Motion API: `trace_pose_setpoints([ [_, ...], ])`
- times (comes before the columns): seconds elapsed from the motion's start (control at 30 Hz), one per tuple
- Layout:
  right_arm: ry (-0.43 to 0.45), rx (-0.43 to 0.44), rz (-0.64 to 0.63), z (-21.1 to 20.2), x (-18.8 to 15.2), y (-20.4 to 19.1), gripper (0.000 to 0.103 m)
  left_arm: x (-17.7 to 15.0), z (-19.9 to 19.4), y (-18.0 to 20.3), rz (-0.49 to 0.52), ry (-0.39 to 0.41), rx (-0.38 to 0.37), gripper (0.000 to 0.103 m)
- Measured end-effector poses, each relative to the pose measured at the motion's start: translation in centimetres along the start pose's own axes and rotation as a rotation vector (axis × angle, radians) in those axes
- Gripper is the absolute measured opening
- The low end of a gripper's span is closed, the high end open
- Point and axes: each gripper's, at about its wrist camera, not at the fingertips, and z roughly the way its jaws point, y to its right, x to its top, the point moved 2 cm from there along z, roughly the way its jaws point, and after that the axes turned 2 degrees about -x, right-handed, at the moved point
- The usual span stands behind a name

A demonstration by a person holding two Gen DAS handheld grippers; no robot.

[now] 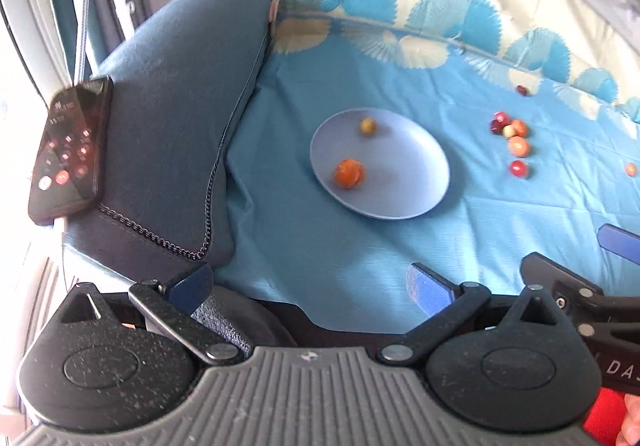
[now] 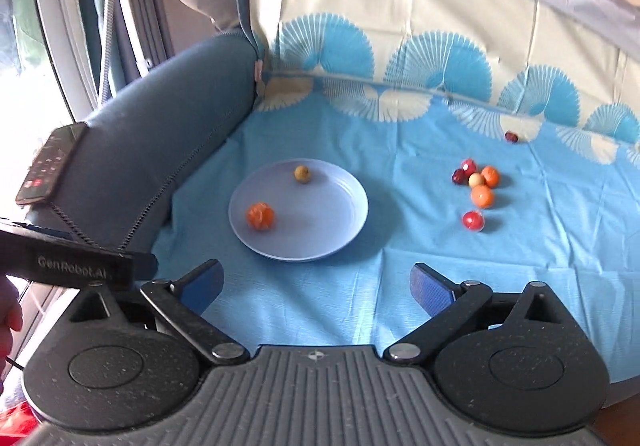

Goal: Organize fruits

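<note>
The blue cloth (image 2: 304, 318) on the sofa seat is soft and creased, so a nudge could send round fruit rolling off. The plate (image 2: 344, 222), near the armrest edge, holds two fruits; the loose cluster (image 2: 478, 186) lies toward the backrest. Left gripper (image 1: 312, 282) and right gripper (image 2: 316, 282) gape wide, empty.

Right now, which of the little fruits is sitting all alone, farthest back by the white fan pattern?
The small dark red fruit. It lies by itself at the far edge of the blue cloth, well behind the cluster of fruits beside the plate.
</note>
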Motion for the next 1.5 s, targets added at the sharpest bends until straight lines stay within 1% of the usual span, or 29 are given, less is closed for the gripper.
trace_pose_setpoints([
  [0.13,0.035,-0.016,-0.023,-2.5,-0.6,-0.6,0.102,-0.8,-2.7,0.1,0.001,0.065,0.001,0.103],
  [0.2,0.041,-0.026,-0.029,-3.6,-0.7,-0.8,0.102,-0.9,-3.6,0.1,-0.011,0.072,0.001,0.103],
  [0.23,0.058,-0.024,-0.031,-4.2,-0.8,-0.9,0.102,-1.0,-4.2,0.1,-0.012,0.078,-0.006,0.103],
  [0.3,0.090,-0.032,-0.040,-5.5,-0.9,-1.1,0.102,-1.2,-5.4,0.0,-0.022,0.116,-0.010,0.103],
  [0.37,0.104,-0.037,-0.046,-6.3,-1.0,-1.2,0.102,-1.5,-6.3,-0.1,-0.035,0.152,-0.007,0.103],
  [0.5,0.129,-0.036,-0.056,-7.6,-1.5,-1.5,0.102,-2.2,-7.4,0.2,-0.030,0.163,-0.014,0.103],
  [0.67,0.146,-0.032,-0.055,-8.5,-1.9,-1.7,0.102,-2.2,-8.1,0.4,-0.009,0.188,-0.003,0.103],
  [0.83,0.150,-0.041,-0.046,-8.7,-1.9,-1.5,0.102,-2.1,-8.2,0.5,-0.012,0.191,-0.011,0.103],
  [1.13,0.141,-0.032,-0.036,-8.3,-2.1,-1.6,0.102,-2.1,-7.6,0.3,-0.006,0.177,0.002,0.103],
  [1.33,0.121,-0.014,-0.008,-7.3,-2.3,-1.0,0.102,-2.0,-6.2,0.7,0.001,0.128,0.012,0.103],
  [1.5,0.107,0.000,0.044,-6.2,-2.3,0.2,0.102,-1.5,-4.9,1.4,0.021,0.084,0.024,0.103],
])
